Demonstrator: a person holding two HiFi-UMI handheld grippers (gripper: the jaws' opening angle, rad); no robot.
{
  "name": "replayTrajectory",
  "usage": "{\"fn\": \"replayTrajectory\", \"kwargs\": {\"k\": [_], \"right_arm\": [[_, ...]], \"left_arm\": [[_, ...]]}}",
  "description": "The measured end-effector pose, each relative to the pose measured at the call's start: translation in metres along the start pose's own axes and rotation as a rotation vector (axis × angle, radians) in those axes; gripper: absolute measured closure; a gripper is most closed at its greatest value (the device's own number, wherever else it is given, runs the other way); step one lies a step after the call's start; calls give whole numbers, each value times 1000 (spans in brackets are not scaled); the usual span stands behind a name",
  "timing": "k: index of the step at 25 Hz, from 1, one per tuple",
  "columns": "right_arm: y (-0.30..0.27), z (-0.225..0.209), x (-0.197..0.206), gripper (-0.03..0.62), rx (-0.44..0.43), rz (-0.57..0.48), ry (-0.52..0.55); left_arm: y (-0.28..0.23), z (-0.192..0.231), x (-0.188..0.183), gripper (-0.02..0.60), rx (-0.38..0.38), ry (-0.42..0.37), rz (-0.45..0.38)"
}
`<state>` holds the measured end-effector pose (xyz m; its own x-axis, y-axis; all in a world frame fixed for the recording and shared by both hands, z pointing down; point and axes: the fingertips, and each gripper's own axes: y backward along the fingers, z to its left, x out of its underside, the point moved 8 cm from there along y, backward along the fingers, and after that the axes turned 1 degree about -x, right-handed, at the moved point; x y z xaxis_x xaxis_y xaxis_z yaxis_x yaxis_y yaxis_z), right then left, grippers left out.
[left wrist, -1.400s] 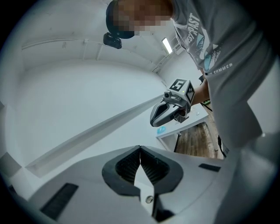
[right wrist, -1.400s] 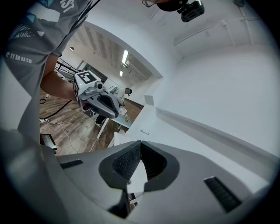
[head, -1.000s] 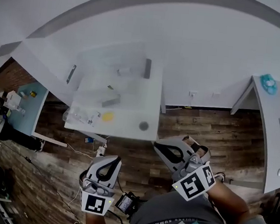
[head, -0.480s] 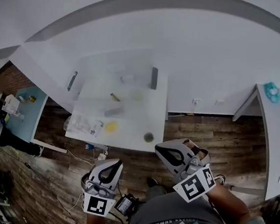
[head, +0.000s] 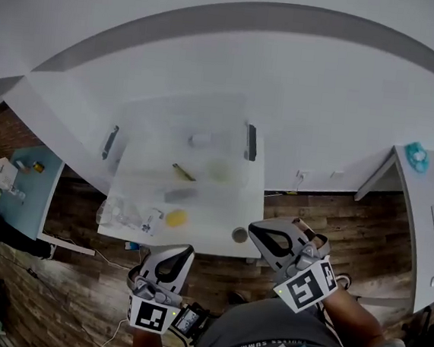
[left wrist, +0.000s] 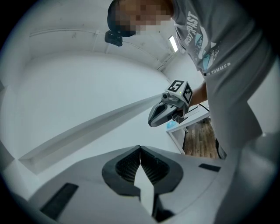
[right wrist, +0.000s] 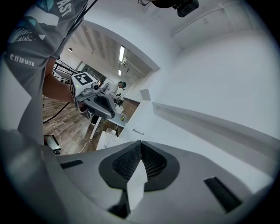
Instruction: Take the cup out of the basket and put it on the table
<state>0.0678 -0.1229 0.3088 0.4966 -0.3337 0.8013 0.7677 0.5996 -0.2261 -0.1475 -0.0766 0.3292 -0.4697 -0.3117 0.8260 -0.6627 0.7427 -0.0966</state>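
Observation:
A clear basket (head: 141, 123) with two dark handles stands on the far half of the white table (head: 220, 215) in the head view. Pale blurred things lie inside it, among them a faint greenish one (head: 219, 169); I cannot pick out the cup for certain. My left gripper (head: 181, 249) hangs shut and empty over the floor, just short of the table's near edge. My right gripper (head: 256, 228) is shut and empty by the table's near right corner. In the left gripper view (left wrist: 140, 148) and the right gripper view (right wrist: 141, 142) the pads meet with nothing between them.
On the table's near part lie a yellow thing (head: 174, 218), a small grey round thing (head: 239, 234) and a clear plastic bag (head: 121, 213). Wooden floor with cables surrounds the table. A light blue table (head: 23, 204) stands at the left, a white desk (head: 419, 219) at the right.
The table and basket have slid down and to the right in the head view, closer to me. Both grippers stay shut and keep their places near my body.

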Motion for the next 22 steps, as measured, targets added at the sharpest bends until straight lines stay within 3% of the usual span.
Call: {"fn": "replayTrajectory", "kwargs": {"k": [10,15,17,19,22], "right_arm": [[-70,-49,16,583,-64,-21,-9],[-132,-88,28,583,-171,-27,20],[-166,-105,36,582,-217,-11,67],[-203,-118,51,577,-271,32,110],[-263,-132,79,523,-376,140,152]], "left_arm": [[-38,39,35,571,-14,36,39],[-51,53,41,571,-74,67,54],[-56,59,49,571,-81,71,122],[-58,60,57,571,-90,95,183],[-60,61,67,571,-129,133,177]]}}
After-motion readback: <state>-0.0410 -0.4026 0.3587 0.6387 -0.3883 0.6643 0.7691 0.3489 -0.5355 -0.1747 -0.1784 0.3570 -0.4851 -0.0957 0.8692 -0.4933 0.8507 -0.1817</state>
